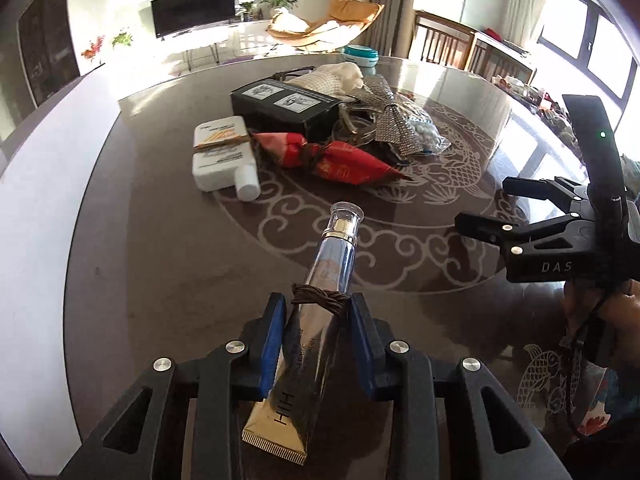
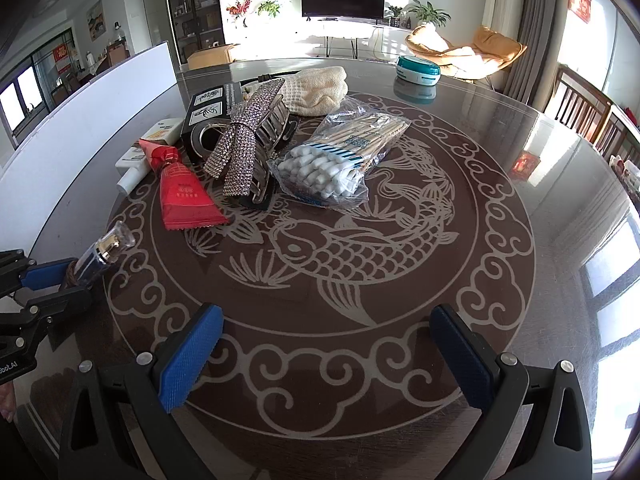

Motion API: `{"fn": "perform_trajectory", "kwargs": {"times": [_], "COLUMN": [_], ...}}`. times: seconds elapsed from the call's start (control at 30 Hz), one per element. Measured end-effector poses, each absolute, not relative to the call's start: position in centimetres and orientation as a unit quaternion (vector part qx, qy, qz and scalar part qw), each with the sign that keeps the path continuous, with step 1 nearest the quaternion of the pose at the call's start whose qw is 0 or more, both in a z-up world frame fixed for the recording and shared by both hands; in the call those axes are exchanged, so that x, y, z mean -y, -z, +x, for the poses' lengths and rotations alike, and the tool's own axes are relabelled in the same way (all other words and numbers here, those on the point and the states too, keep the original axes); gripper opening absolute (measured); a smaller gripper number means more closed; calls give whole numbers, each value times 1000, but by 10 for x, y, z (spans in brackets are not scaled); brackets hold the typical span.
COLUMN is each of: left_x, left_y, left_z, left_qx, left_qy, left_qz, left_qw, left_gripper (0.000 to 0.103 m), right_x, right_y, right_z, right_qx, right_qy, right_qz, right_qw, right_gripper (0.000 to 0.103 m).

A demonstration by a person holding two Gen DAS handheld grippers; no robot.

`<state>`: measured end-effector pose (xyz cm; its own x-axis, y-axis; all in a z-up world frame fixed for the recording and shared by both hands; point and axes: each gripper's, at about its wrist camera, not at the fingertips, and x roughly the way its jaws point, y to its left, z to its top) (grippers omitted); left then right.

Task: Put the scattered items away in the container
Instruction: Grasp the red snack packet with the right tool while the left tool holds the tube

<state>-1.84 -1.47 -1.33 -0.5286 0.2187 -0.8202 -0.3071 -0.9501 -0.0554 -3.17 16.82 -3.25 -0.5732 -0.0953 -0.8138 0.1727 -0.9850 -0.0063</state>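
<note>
Surface: round dark glass-topped surface (image 2: 500,216) with a pale carp and cloud pattern; carries all the loose items.
Container: black rectangular box (image 1: 286,108) with two white picture labels, at 11 o'clock on the surface in the right wrist view.
Cloth: cream knitted pouch (image 2: 316,90), at 12 o'clock, just behind the box.
Bag: clear plastic bag of cotton swabs (image 2: 336,164), near centre.
Clip: rhinestone bow hair clip (image 2: 240,140), leaning beside the box.
Sachet: red foil sachet (image 2: 182,196), at 9 o'clock.
Bottle: white flat bottle (image 1: 220,152), touching the sachet's far end.
Tube: gold and silver cosmetic tube with clear cap (image 1: 320,288), brown cord around it, lifted off the surface.
Left hand-held gripper (image 1: 320,320): blue pads pinching the tube.
Right hand-held gripper (image 2: 326,350): spread wide, nothing between its pads.
</note>
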Motion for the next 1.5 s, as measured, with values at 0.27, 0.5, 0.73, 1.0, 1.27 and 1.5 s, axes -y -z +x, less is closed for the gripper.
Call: {"fn": "perform_trajectory", "kwargs": {"times": [0.27,0.5,0.73,1.0,1.27,1.5], "left_x": [36,46,48,49,49,54], "left_y": [16,16,18,18,17,15], "left_z": [-3,-17,-20,-24,-19,-11], "left_qx": [-33,0,-4,0,3,5], "left_qy": [-891,-899,-902,-902,-902,-892], "left_qz": [-445,-438,-430,-430,-430,-450], "left_qw": [78,28,24,26,36,50], "left_gripper": [32,32,32,32,32,47], "right_x": [-135,-90,-68,-52,-90,-126], "right_y": [33,36,38,30,29,24], "right_z": [-21,-56,-112,-110,-42,-12], "right_qx": [-95,-135,-140,-142,-127,-122], "right_qy": [871,849,846,844,852,843], "right_qz": [448,442,443,425,428,455], "right_qw": [177,256,262,295,272,261], "right_gripper": [103,103,103,39,29,30]}}
